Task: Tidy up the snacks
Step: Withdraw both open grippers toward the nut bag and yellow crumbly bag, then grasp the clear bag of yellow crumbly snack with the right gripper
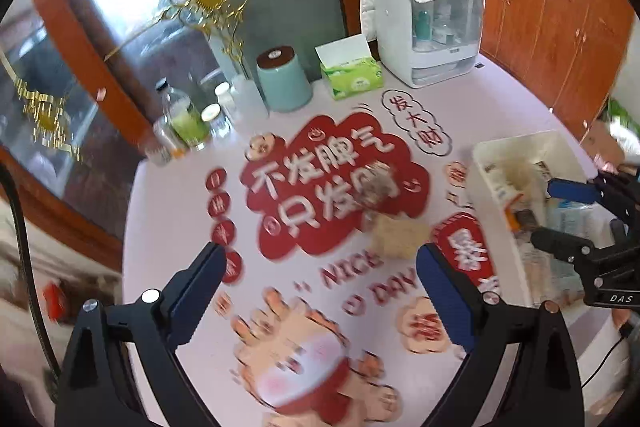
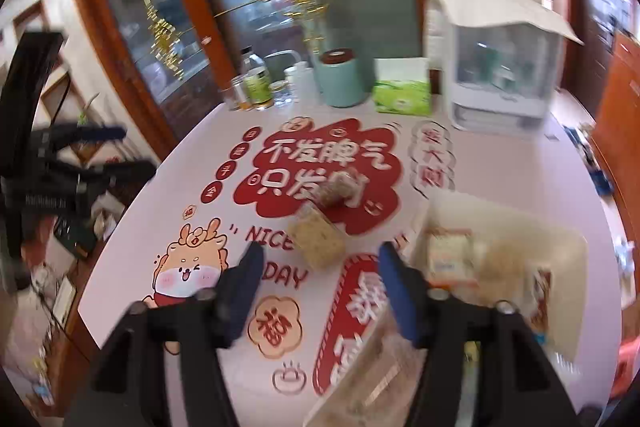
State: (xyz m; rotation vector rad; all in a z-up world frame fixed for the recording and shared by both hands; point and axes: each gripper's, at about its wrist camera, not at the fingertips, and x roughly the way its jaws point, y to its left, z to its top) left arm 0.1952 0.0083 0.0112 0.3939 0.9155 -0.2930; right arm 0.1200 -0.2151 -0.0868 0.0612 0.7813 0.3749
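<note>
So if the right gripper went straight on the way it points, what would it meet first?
Most likely the tan snack bar lying on the table just ahead of the open right gripper, with the darker snack behind it. Blur makes depth uncertain.

- Pink tablecloth (image 2: 192,163), ahead of the fingers: "不发脾气 只发财", "NICE DAY", "福".
- Right gripper (image 1: 560,215) body, seen from the left wrist: "DAS".
</note>
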